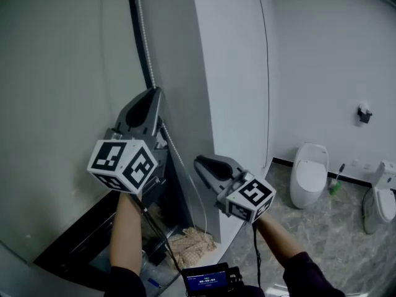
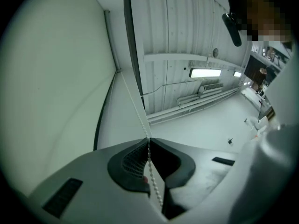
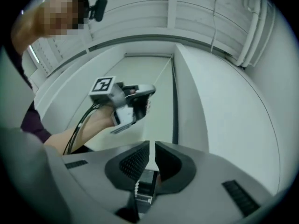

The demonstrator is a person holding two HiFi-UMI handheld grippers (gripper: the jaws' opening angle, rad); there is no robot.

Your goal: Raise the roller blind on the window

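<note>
With left gripper (image 2: 148,143) pinched shut on the bead chain (image 2: 134,107) up high and right gripper (image 3: 152,146) clamped on it lower, held the chain taut, seemingly for hand-over-hand pulling.

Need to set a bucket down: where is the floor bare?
The grey marble-patterned floor is bare between the grey wall corner and the white oval toilet. Crowded: the dark recess and crumpled beige cloth at the wall's foot, and around the green brush beside the toilet.
</note>
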